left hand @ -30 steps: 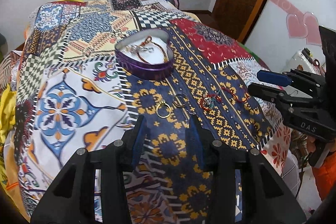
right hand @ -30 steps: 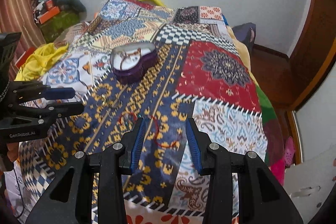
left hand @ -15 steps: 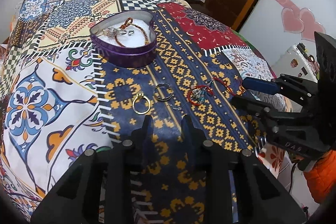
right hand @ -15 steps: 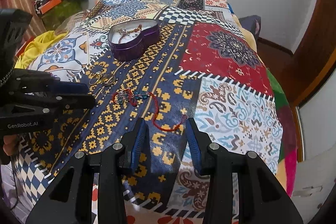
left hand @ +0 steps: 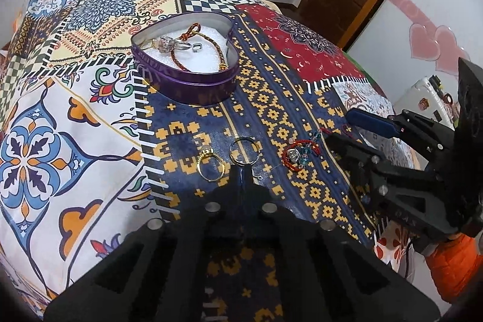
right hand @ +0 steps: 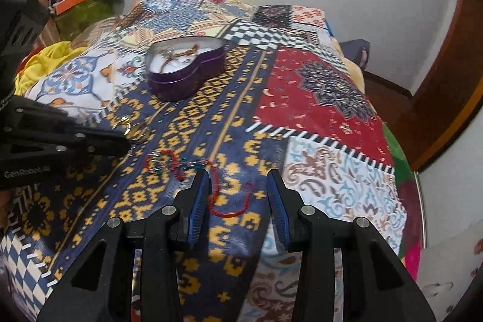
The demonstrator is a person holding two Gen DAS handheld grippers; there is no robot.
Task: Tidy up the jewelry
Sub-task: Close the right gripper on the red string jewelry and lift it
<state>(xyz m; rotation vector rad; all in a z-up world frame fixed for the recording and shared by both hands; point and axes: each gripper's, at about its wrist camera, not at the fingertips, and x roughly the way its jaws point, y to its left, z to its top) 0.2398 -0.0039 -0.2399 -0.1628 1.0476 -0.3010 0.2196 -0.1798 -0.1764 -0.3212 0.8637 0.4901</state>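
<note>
Jewelry lies loose on the patchwork bed (left hand: 90, 141): with the left claw (left hand: 241, 175) pinched shut, empty, by the thin ring (left hand: 244, 152), the half-open right claw (right hand: 238, 195) should straddle the red bracelet (right hand: 229, 192), then carry it to the heart tin (left hand: 184, 80).

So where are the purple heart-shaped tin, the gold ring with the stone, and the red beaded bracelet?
purple heart-shaped tin (left hand: 196, 82): left wrist view, front wall.
gold ring with the stone (left hand: 210, 168): left wrist view, band's near side.
red beaded bracelet (left hand: 297, 156): left wrist view, charm cluster.
</note>
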